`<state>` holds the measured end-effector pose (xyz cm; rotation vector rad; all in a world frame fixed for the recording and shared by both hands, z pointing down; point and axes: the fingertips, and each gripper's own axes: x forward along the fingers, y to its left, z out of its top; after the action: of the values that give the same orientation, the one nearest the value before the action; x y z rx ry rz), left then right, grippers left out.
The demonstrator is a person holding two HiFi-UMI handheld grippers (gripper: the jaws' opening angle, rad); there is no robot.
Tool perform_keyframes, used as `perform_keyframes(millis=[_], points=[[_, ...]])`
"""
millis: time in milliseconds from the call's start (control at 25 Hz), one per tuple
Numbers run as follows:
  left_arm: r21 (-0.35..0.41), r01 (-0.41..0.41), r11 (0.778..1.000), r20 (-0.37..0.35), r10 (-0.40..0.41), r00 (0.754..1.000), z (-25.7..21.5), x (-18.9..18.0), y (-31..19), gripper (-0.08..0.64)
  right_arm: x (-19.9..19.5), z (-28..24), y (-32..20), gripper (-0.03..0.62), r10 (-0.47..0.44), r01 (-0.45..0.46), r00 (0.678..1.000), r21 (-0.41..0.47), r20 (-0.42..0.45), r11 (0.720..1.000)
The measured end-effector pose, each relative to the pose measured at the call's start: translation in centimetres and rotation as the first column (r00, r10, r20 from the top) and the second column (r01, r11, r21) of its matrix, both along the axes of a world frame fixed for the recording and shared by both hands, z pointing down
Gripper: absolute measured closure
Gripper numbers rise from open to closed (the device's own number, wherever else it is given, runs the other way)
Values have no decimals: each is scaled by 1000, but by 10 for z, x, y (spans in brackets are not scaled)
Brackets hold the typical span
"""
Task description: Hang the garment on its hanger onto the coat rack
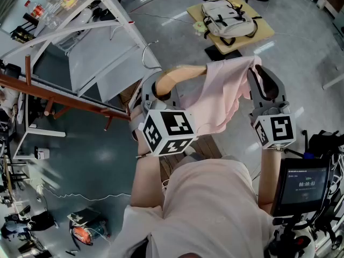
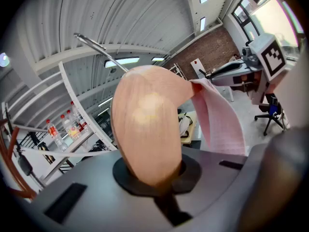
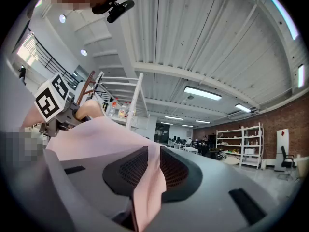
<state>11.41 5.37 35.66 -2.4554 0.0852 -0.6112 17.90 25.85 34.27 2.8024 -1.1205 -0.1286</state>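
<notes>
Under the pink garment (image 1: 217,95), most of the wooden hanger (image 1: 180,74), hidden.

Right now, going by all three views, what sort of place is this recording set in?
Probably a lab or workshop in an industrial hall: a ribbed metal ceiling with strip lights, a brick wall behind white storage shelves, and a polished floor.

We see a pale pink garment (image 1: 217,98) draped over a light wooden hanger (image 1: 180,75), raised in the air and roughly level; the cloth covers the hanger's right arm and sags in loose folds; the rounded left end stays bare; its thin metal hook (image 2: 91,42) juts into open air.
</notes>
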Motion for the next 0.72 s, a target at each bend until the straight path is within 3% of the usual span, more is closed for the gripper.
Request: perform_keyframes(millis=[160, 360, 520, 720], points=[[-33, 7, 999, 14, -7, 1000, -1, -17, -53, 554, -2, -18, -70, 508, -24, 23, 998, -18, -59, 1000], [-37, 167, 985, 5, -167, 986, -13, -54, -133, 554, -4, -35, -170, 506, -225, 224, 970, -23, -94, 974], [-8, 295, 955, 0, -295, 956, -17, -86, -174, 554, -13, -35, -231, 508, -359, 360, 928, -9, -99, 933], [9, 436, 900, 0, -436, 900, -27, -138, -213, 554, -43, -42, -293, 508, -501, 503, 859, -1, -105, 864]])
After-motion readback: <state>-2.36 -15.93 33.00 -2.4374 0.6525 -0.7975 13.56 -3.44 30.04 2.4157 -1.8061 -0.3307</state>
